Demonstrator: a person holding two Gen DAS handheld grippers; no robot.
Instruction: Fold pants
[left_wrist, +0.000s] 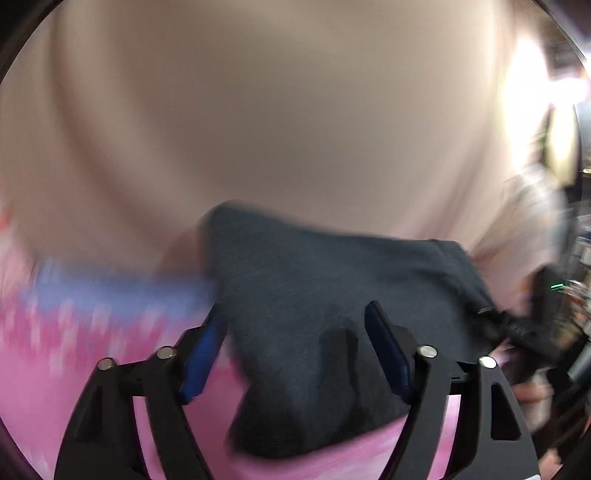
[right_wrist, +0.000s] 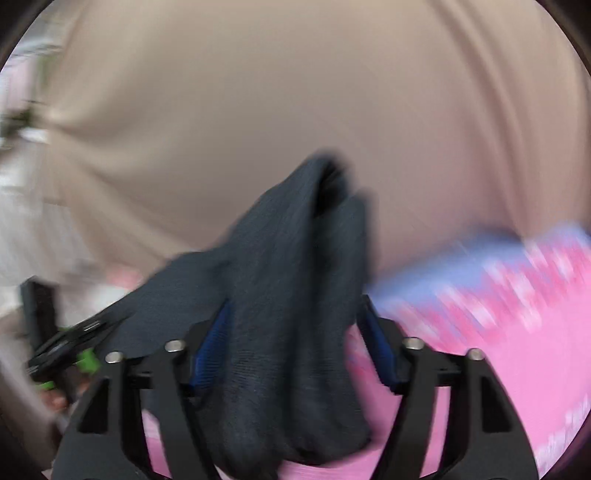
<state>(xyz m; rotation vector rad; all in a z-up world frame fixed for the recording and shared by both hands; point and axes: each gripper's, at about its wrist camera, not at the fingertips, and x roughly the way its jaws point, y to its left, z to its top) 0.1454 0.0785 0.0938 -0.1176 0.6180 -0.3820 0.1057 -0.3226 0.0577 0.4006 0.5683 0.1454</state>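
Observation:
The dark navy pants (left_wrist: 332, 314) lie bunched on a pink patterned mat (left_wrist: 74, 350), in front of the person's beige top. My left gripper (left_wrist: 295, 314) is open, its blue-padded fingers (left_wrist: 388, 350) on either side of the cloth, not pressing it. In the right wrist view the pants (right_wrist: 295, 295) rise in a folded ridge between the open fingers of my right gripper (right_wrist: 295, 314); the blue pads (right_wrist: 210, 350) stand apart at the cloth's sides. Both views are motion-blurred.
The person's beige shirt (left_wrist: 277, 110) fills the upper half of both views. The other gripper's black body with green parts (right_wrist: 62, 354) shows at the left of the right wrist view. A bright window (left_wrist: 532, 85) is at the far right.

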